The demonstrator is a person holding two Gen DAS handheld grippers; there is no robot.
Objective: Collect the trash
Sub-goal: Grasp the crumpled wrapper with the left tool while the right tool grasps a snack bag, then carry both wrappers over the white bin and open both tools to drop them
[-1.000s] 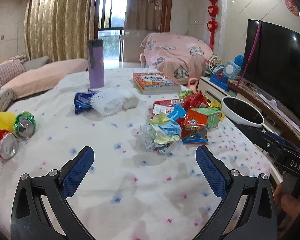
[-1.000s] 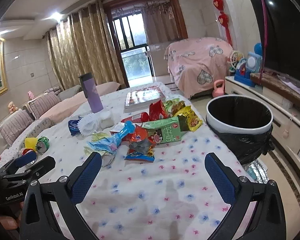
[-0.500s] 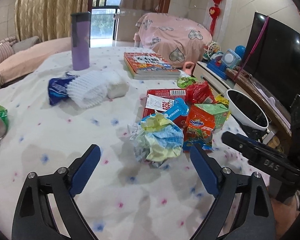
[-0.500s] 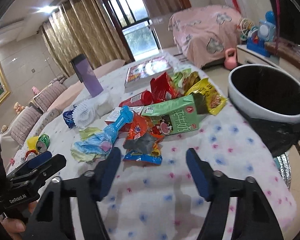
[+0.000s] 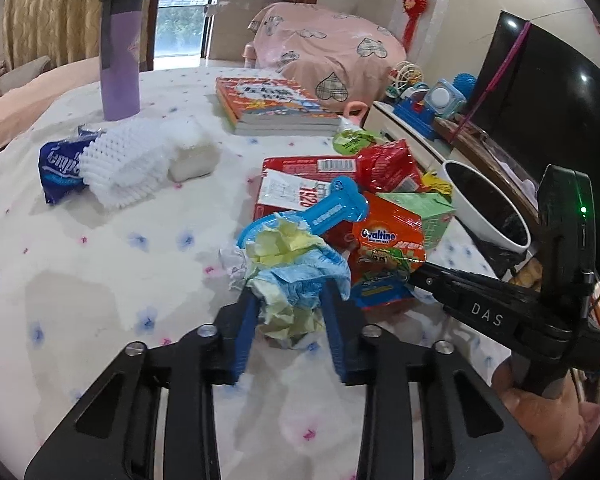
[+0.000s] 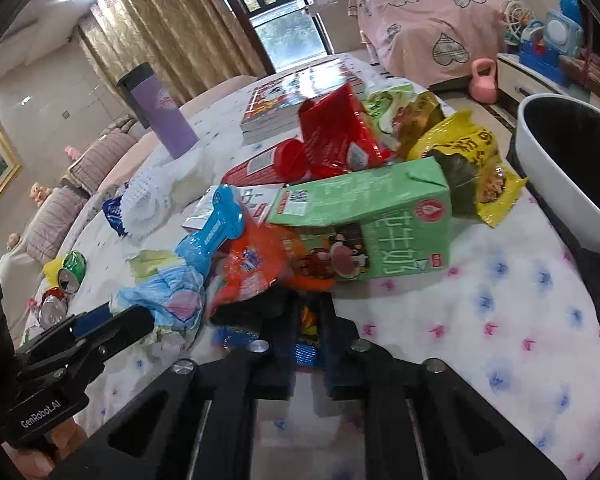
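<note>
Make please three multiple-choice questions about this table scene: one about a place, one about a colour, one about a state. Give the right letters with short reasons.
1. Where does the purple tumbler stand?
A. on the table, behind the white foam net
B. inside the bin
C. on the books

2. What colour is the milk carton?
A. blue
B. green
C. white

3. What is between the fingers of the left gripper?
A. a drink can
B. nothing
C. crumpled paper

Answers: 1 A, it stands upright on the cloth past the net. 2 B, its sides are light green. 3 C, the jaws are closing around the yellow and blue wad.
</note>
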